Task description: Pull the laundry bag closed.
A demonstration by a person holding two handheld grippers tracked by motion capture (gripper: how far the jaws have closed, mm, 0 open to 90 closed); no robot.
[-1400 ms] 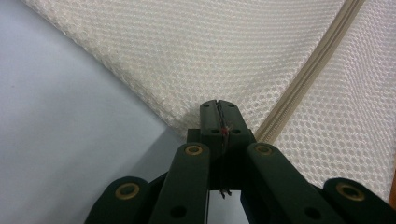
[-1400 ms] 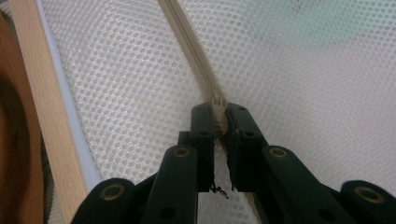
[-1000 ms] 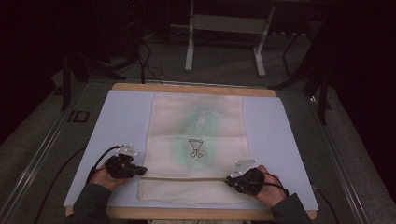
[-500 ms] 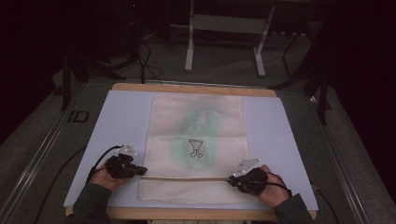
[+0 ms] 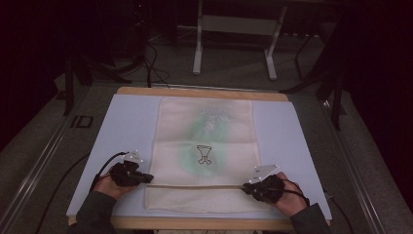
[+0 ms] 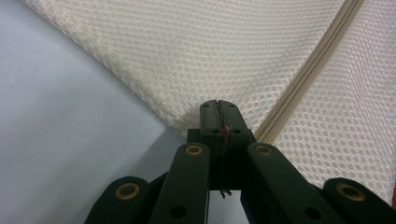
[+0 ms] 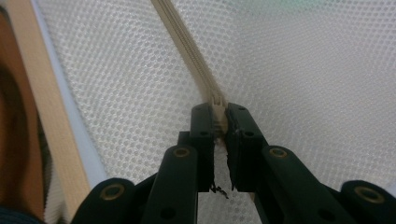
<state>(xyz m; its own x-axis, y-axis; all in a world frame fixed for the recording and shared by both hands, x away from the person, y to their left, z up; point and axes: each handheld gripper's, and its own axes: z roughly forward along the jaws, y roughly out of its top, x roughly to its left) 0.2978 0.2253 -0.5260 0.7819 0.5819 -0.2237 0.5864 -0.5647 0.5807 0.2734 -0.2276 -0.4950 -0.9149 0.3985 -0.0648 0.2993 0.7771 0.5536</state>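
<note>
On the blue table mat [image 5: 122, 122], nothing has shifted: both grippers stay clamped on the mesh bag [image 5: 204, 126]'s zipper [image 5: 195, 185].

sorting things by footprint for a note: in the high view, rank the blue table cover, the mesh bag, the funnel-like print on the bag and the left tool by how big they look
1. blue table cover
2. mesh bag, lying on the cover
3. left tool, shut on the bag's left edge
4. funnel-like print

The last two look close in size, and the tool sits nearer the camera, so that order is unsure.
</note>
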